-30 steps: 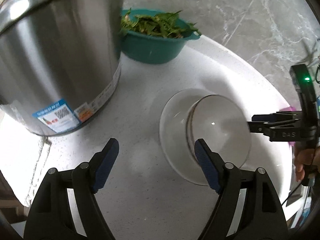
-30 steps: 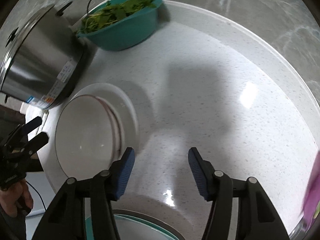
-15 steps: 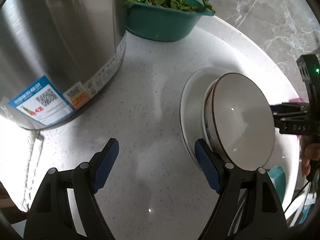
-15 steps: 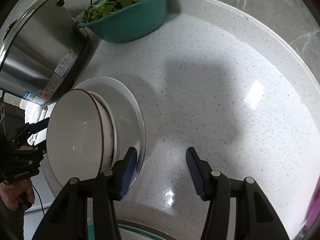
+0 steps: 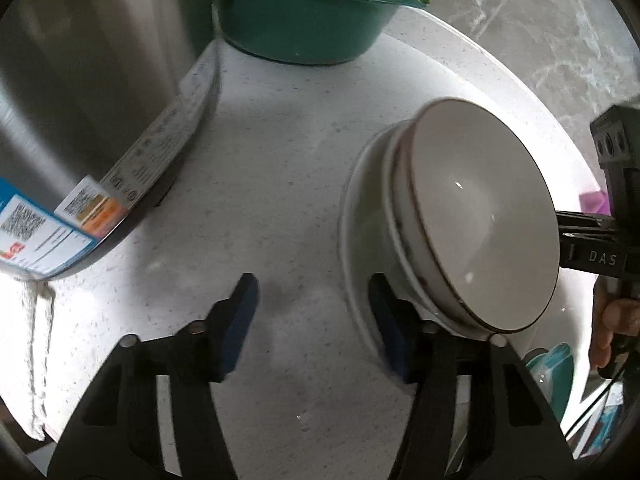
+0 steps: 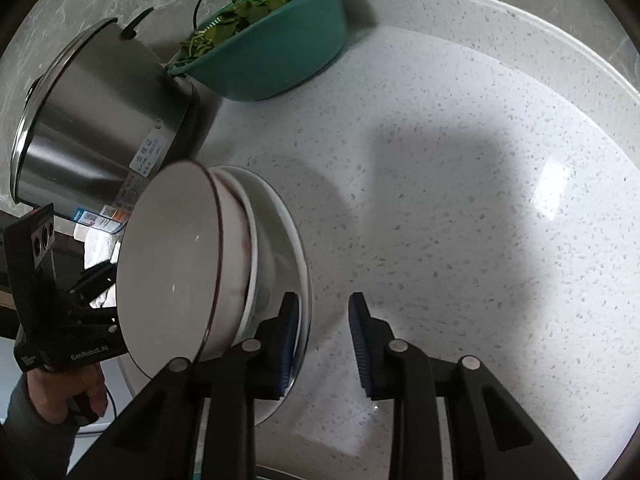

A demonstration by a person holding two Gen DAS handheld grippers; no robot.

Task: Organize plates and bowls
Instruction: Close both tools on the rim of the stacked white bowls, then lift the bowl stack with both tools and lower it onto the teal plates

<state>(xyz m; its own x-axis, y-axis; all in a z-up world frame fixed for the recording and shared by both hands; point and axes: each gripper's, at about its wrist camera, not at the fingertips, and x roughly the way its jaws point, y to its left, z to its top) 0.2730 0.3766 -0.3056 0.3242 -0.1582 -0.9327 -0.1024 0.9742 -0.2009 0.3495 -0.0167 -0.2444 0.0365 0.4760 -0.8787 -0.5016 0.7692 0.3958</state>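
Note:
A white bowl with a dark rim (image 5: 480,216) sits stacked on another bowl on a white plate (image 5: 356,240) on the speckled round table; the stack also shows in the right wrist view (image 6: 168,264) on the plate (image 6: 288,240). My left gripper (image 5: 312,312) is open, its right finger next to the plate's near edge. My right gripper (image 6: 324,336) is open with a narrower gap, its left finger at the plate's rim on the opposite side. Neither holds anything.
A large steel pot (image 5: 80,80) stands at the left, close to the stack, and shows in the right wrist view (image 6: 92,128). A teal basin of greens (image 5: 304,20) stands behind. A teal-rimmed dish (image 5: 552,372) lies near the table edge.
Both grippers have moved closer to the stack from opposite sides. Both grippers' jaw gaps have narrowed, the right one more. The bowl stack looms larger in both views.

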